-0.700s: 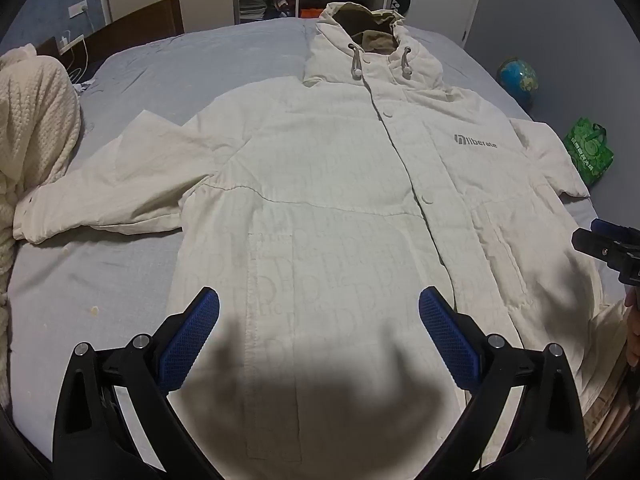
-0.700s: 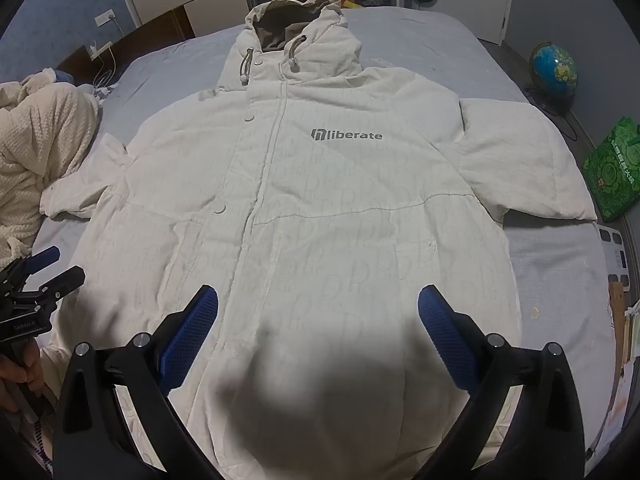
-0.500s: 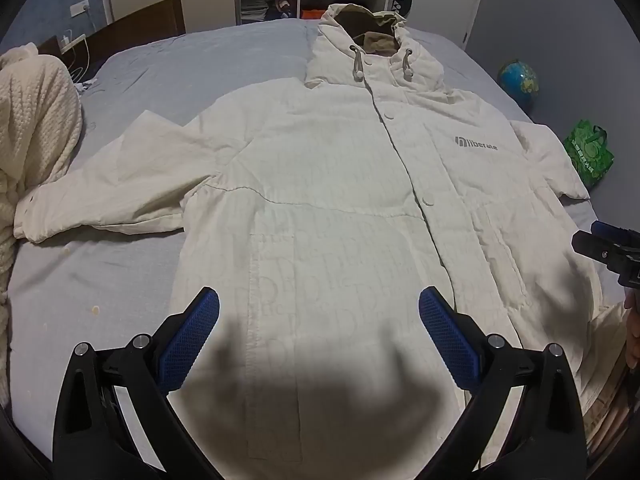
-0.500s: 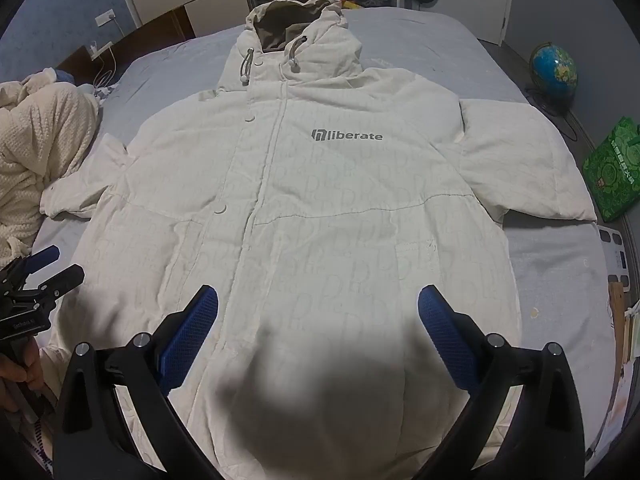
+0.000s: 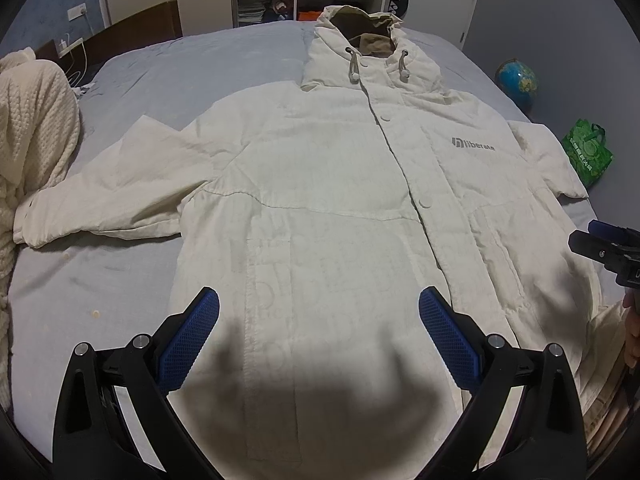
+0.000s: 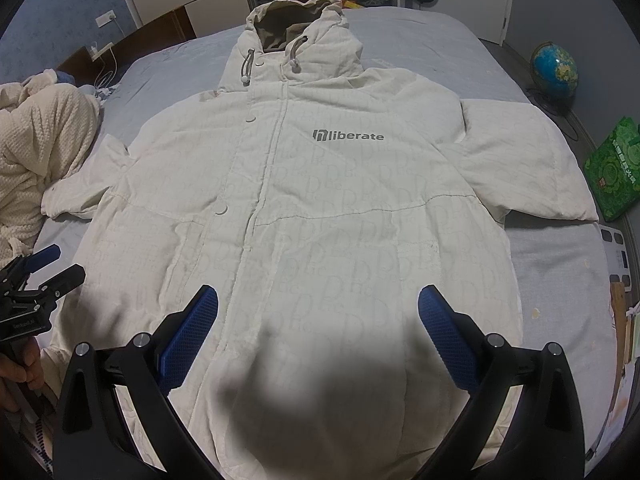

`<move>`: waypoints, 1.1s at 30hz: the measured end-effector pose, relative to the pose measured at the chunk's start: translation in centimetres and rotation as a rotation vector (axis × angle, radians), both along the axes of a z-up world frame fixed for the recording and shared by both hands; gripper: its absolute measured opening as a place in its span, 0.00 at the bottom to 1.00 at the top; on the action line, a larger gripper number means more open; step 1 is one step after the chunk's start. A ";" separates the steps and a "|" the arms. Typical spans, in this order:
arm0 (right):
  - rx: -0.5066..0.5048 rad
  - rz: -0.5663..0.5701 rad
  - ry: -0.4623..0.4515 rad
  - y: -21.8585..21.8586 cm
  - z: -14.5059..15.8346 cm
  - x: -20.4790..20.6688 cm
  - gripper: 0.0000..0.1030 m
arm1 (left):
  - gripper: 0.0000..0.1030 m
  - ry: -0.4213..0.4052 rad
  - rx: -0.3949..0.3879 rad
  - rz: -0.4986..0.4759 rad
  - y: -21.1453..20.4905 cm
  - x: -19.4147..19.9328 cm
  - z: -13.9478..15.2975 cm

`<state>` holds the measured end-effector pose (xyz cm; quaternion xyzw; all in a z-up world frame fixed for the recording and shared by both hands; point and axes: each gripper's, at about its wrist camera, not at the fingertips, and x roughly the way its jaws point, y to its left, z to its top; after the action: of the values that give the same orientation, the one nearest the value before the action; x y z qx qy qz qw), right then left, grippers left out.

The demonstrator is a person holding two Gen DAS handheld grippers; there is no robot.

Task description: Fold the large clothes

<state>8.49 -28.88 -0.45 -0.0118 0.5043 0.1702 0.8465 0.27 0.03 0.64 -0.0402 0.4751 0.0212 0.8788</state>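
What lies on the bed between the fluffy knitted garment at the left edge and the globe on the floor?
The white hooded jacket, spread flat on the grey bed, fills the stretch between the knitted garment and the globe; the right wrist view shows it best.

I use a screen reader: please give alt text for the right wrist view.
A cream hooded padded jacket printed "liberate" lies flat, front up, on a grey-sheeted bed. The right gripper hovers over its hem, jaws open; the left gripper shows at the left edge.

I see dim, cool, even room light in both views. A soft dark shadow pools on the jacket (image 5: pixel 320 208) near each lens. Fisheye bending curves the edges; corners vignette black.
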 end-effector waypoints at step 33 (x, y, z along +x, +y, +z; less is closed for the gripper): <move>0.004 -0.004 0.004 0.0 -0.1 0.2 0.94 | 0.94 0.047 -0.046 -0.011 -0.1 0.3 -0.5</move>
<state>8.66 -28.87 -0.55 -0.0087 0.5058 0.1697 0.8458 0.62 -0.09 0.15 -0.0574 0.4962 0.0061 0.8663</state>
